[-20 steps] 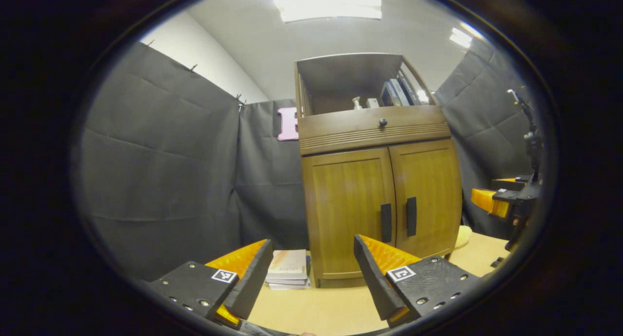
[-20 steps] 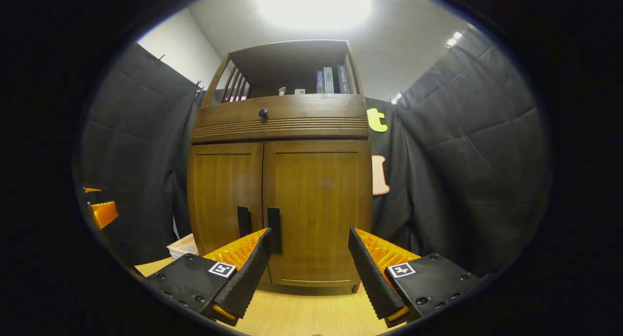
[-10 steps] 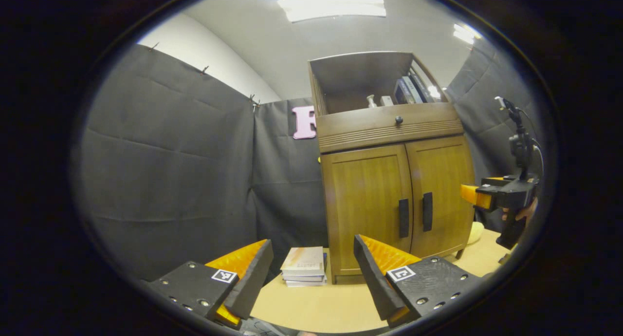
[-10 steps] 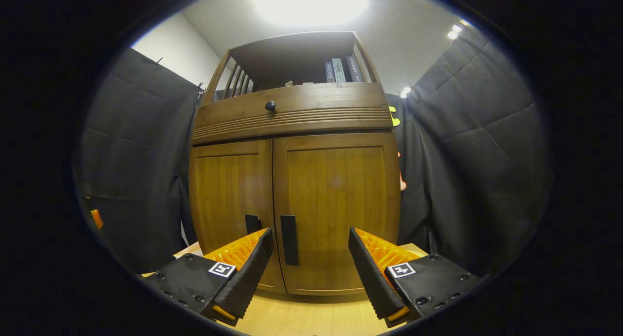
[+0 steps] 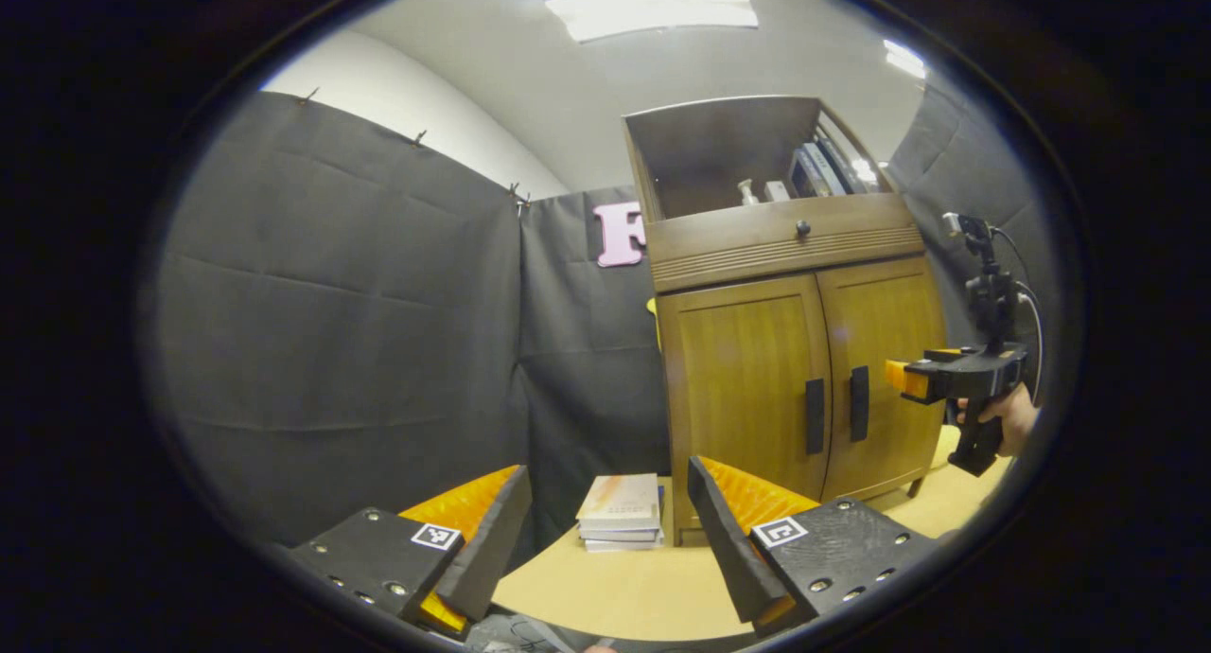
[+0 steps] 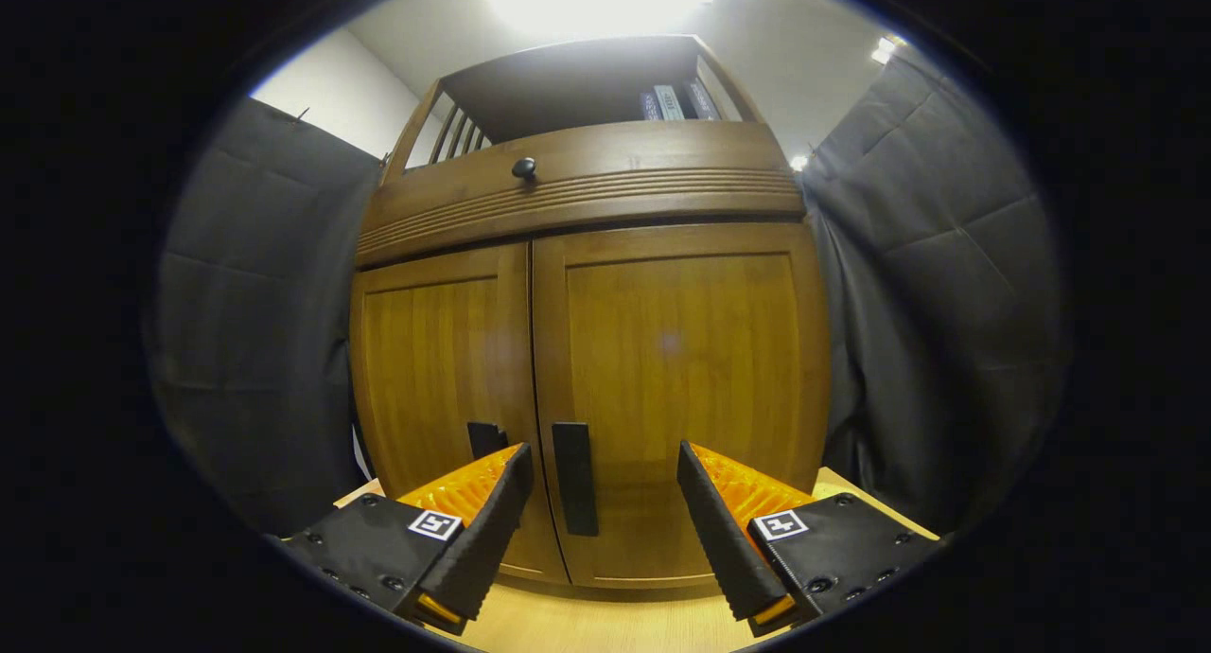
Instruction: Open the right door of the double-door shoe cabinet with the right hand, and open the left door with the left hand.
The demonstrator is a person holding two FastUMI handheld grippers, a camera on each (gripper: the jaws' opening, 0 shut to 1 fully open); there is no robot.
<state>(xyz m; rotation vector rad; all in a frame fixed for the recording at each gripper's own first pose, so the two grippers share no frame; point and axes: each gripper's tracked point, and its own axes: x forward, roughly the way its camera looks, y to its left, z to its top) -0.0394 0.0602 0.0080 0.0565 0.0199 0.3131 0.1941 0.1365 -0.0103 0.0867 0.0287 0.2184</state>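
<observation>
The wooden shoe cabinet (image 6: pixel 587 350) stands close in the right gripper view, both doors shut. The right door (image 6: pixel 681 388) has a dark upright handle (image 6: pixel 575 478) just ahead of my right gripper (image 6: pixel 605 502), which is open and a short way off it. The left door's handle (image 6: pixel 486 438) peeks out behind the left finger. In the left gripper view the cabinet (image 5: pixel 795 350) sits farther off to the right, with the left door (image 5: pixel 747 379), its handle (image 5: pixel 815 415) and the right handle (image 5: pixel 859 403). My left gripper (image 5: pixel 610 520) is open and holds nothing. The right gripper (image 5: pixel 913 379), held by a hand (image 5: pixel 1010 421), is near the right door.
A small stack of books (image 5: pixel 622 513) lies on the light wooden table (image 5: pixel 615 587) left of the cabinet's foot. A drawer with a round knob (image 6: pixel 523 167) runs above the doors, and an open shelf with books (image 5: pixel 818 170) tops it. Black cloth walls surround the booth.
My right gripper has moved in toward the cabinet, whose doors now loom larger. In the left gripper view the cabinet has slid to the right. Both doors stay shut.
</observation>
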